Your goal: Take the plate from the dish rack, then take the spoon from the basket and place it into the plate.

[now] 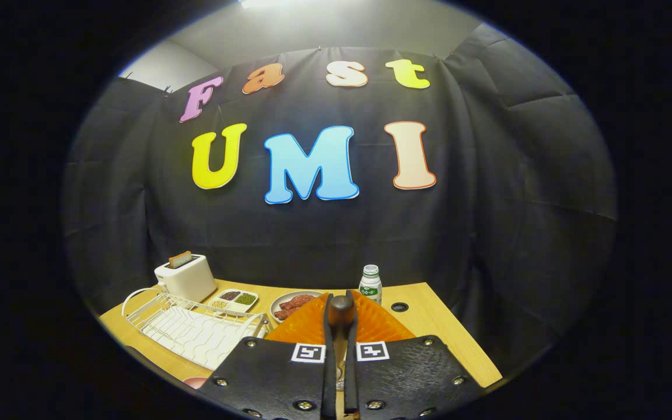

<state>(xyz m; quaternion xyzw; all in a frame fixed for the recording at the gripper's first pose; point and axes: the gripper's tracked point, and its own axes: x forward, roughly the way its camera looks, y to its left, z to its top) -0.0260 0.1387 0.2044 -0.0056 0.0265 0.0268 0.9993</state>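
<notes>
Two jaws (340, 326) closed on the spoon (341, 311) above the orange plate (307, 326); bottle (370, 284) label unreadable.

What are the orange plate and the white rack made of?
The orange plate looks like glossy, see-through plastic or glass: ribbed and glowing. The dish rack seems white-coated metal wire: thin bent rods. The hand-held gripper is shut on a wooden-looking spoon.
</notes>
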